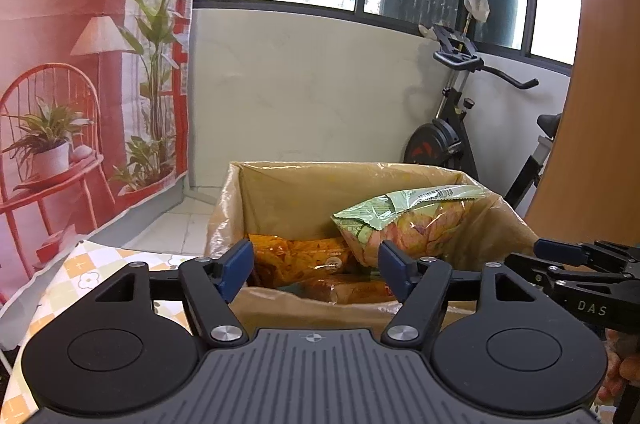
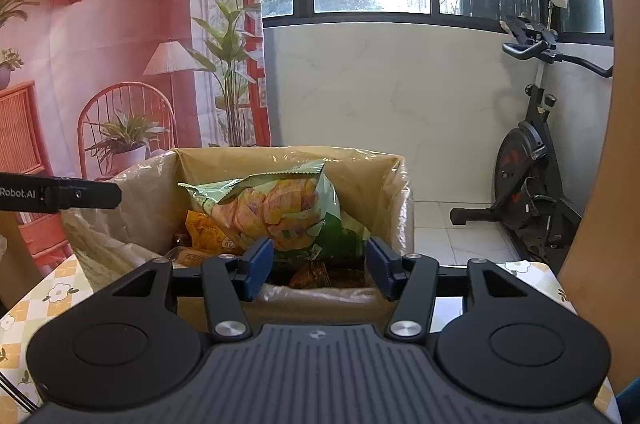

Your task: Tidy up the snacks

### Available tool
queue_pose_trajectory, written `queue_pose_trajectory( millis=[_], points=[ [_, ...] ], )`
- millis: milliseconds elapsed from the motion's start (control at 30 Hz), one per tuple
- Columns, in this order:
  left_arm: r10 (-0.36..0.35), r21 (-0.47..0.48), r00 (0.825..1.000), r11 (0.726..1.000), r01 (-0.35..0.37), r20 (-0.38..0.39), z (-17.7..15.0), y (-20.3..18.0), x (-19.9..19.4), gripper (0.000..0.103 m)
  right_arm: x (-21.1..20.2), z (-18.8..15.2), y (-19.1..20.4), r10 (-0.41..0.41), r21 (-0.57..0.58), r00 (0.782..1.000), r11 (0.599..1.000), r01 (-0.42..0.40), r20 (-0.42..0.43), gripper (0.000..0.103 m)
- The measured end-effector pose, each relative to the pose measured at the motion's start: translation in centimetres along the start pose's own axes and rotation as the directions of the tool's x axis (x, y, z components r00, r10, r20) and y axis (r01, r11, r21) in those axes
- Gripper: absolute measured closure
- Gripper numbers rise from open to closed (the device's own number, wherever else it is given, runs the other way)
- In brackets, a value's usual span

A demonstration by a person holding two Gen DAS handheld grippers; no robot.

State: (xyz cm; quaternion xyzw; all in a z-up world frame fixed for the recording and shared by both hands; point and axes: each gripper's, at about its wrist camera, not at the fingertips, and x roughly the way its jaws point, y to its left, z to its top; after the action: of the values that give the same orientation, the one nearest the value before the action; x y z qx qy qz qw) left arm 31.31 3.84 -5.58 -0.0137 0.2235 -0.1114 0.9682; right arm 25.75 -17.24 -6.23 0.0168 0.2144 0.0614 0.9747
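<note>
"DAS" on right gripper [image 1: 560, 256]; "Robot.AI" on left gripper [image 2: 108, 194].

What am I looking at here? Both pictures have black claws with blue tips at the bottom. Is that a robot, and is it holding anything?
No robot: a person holds two hand-held grippers, each with a camera looking along its fingers. One picture is from the left gripper, the other from the right gripper. Both stand open, holding nothing. Ahead is a plastic-lined cardboard box on a flower-patterned tablecloth. A green snack bag tops an orange snack bag inside.
</note>
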Motion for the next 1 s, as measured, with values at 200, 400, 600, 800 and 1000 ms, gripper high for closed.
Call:
queue_pose_trajectory(
  millis=[200, 400, 600, 800, 1000],
  points=[
    [0.018, -0.011, 1.000, 1.000, -0.018, 0.016, -0.6, 0.4, -2.0, 0.028, -2.0, -0.4, 0.3, -0.006, 0.017, 1.000, 1.000, 0.006, 0.024, 0.046],
    [0.047, -0.027, 0.998, 0.999, -0.046, 0.035, -1.5, 1.1, -4.1, 0.028, -3.8, -1.1, 1.1, 0.003, 0.005, 0.999, 1.000, -0.003, 0.046, 0.046],
    [0.075, -0.055, 0.997, 0.996, -0.074, 0.025, -2.9, 2.1, -5.4, 0.028, -5.0, -2.0, 1.8, 0.015, -0.022, 0.998, 1.000, -0.014, 0.057, 0.046],
    [0.100, -0.072, 0.995, 0.992, -0.100, 0.006, -4.4, 2.6, -6.2, 0.028, -5.7, -3.6, 1.7, 0.022, -0.008, 0.998, 1.000, -0.021, 0.056, 0.046],
    [0.113, -0.100, 0.993, 0.988, -0.116, -0.036, -6.7, 3.2, -6.4, 0.028, -6.0, -6.1, 0.6, 0.007, -0.005, 1.000, 1.000, -0.007, 0.022, 0.046]
  ],
)
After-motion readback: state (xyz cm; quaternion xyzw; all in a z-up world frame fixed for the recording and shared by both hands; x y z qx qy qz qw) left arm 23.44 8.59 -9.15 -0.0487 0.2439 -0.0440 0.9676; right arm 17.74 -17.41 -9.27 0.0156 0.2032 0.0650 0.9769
